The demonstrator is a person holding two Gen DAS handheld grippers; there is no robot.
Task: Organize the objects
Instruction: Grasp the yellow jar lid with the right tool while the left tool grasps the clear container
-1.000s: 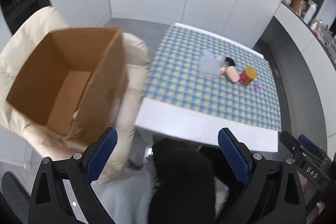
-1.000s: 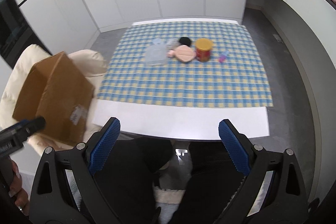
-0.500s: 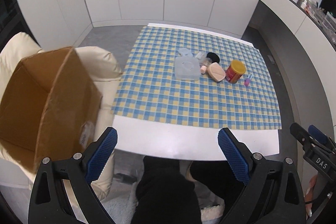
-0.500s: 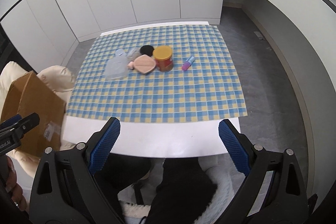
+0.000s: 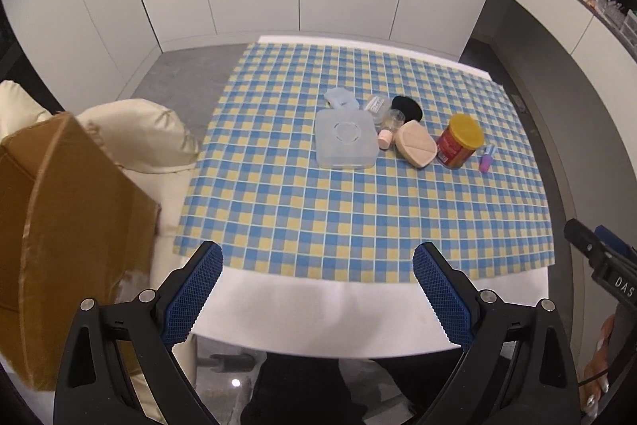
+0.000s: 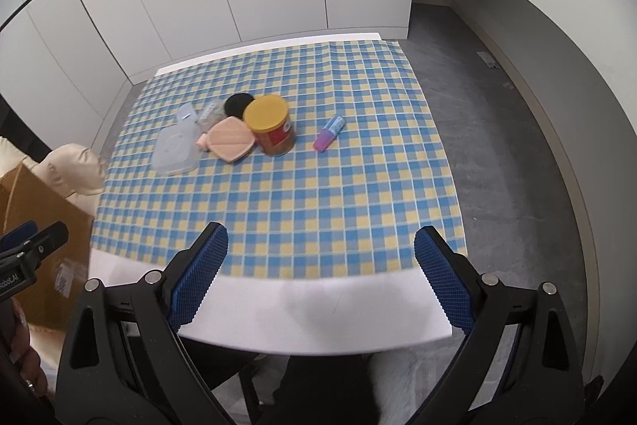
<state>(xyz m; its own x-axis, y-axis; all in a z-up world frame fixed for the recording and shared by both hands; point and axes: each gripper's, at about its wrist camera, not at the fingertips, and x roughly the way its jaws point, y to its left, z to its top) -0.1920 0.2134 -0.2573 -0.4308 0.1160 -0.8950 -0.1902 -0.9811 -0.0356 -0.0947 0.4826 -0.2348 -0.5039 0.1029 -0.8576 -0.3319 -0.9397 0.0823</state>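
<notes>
Checked blue-and-yellow cloth (image 5: 358, 210) covers most of the white bench (image 5: 318, 309) in your left wrist view. Your left gripper (image 5: 318, 289) hangs over the near edge of the bench with its jaws spread wide and nothing between them. The objects sit in a cluster toward the far side of the cloth: a clear plastic box (image 5: 345, 139), a small clear lid (image 5: 339, 97) just behind it, a small clear jar (image 5: 390, 120), a black round lid (image 5: 407, 107), a peach compact (image 5: 415, 143), a jar with a yellow lid (image 5: 458, 141) touching the compact, and a purple tube (image 5: 487, 159) just beside the jar. To the left, a cardboard box (image 5: 63, 226) rests on a cream cushioned chair (image 5: 139, 134). At the right edge you can see part of your other gripper and some fingers on it.

From your right wrist view, your right gripper (image 6: 320, 285) is also spread wide and empty, above the near edge of the bench (image 6: 310, 313). The same cluster lies on the cloth (image 6: 298, 194) on the far left part: the clear plastic box (image 6: 177, 150), the peach compact (image 6: 231, 139) leaning against the jar with a yellow lid (image 6: 271, 125), the black round lid (image 6: 238, 104) behind them, and the purple tube (image 6: 329, 132) lying apart to the right. The cardboard box (image 6: 36, 234) shows at the left edge, with the tip of your left gripper in front of it.
</notes>
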